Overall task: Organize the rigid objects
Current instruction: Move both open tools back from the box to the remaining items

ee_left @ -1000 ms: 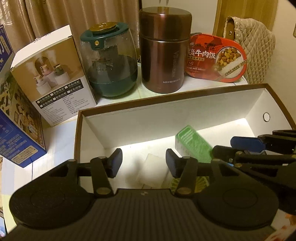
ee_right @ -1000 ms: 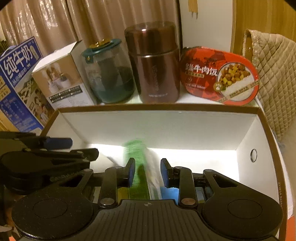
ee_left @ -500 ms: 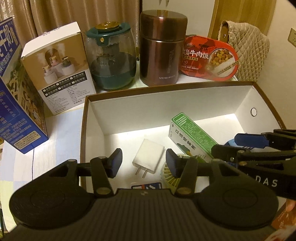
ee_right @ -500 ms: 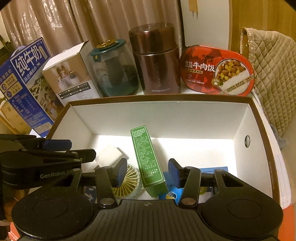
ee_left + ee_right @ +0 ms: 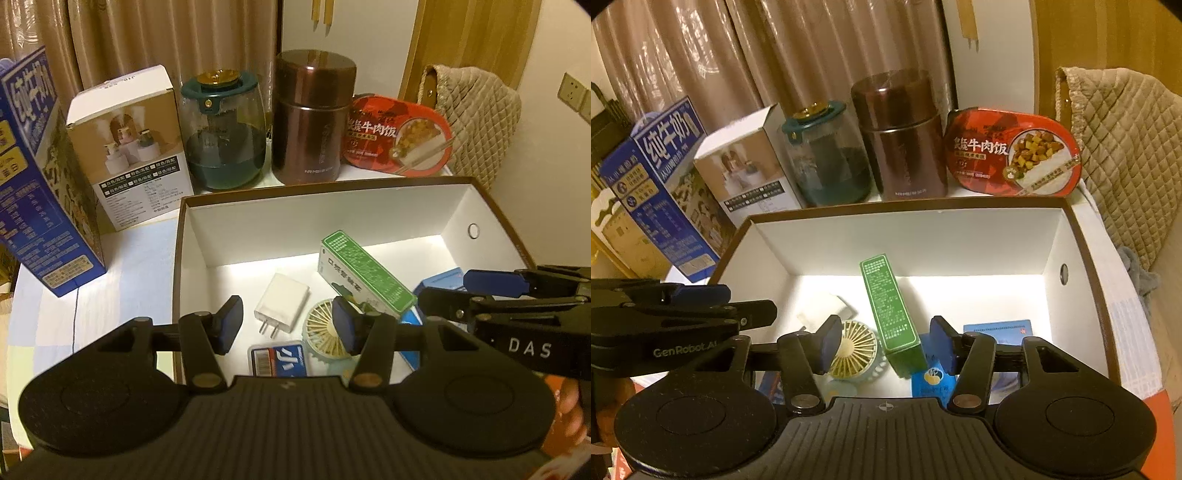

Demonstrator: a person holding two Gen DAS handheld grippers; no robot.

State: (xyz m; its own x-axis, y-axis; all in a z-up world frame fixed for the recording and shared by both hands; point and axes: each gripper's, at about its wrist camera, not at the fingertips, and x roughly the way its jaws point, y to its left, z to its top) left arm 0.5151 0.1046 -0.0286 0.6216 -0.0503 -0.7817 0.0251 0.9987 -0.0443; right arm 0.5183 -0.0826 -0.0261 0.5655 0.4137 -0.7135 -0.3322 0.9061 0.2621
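Both tongs hang above the near edge of the box [image 5: 491, 206]: the left tongs [image 5: 287, 325] stand partly apart and are opening, nothing between the pads, and the right tongs [image 5: 882, 341] are also opening, their pads clear of the green carton [image 5: 892, 314] that lies below and between them on the box floor. That carton lies flat near the middle of the box, one end toward the far wall. Left of it in the box lies a white charger [image 5: 282, 301], prongs toward the near side; a small round fan [image 5: 855, 350] sits just beside the carton's near end, a blue packet [image 5: 932, 382] lies at that end's right, and a blue card [image 5: 997, 328] lies farther right by the side wall. A small barcoded pack [image 5: 279, 360] lies at the near wall. Behind the box on the bench [image 5: 122, 273] stand, left to right, a milk carton [image 5: 40, 192], a white product box [image 5: 129, 147], a green-lidded glass jar [image 5: 225, 136], a brown flask [image 5: 314, 122] and a red meal tray [image 5: 397, 138] propped upright. A quilted bag [image 5: 476, 122] stands behind the box's far right corner.
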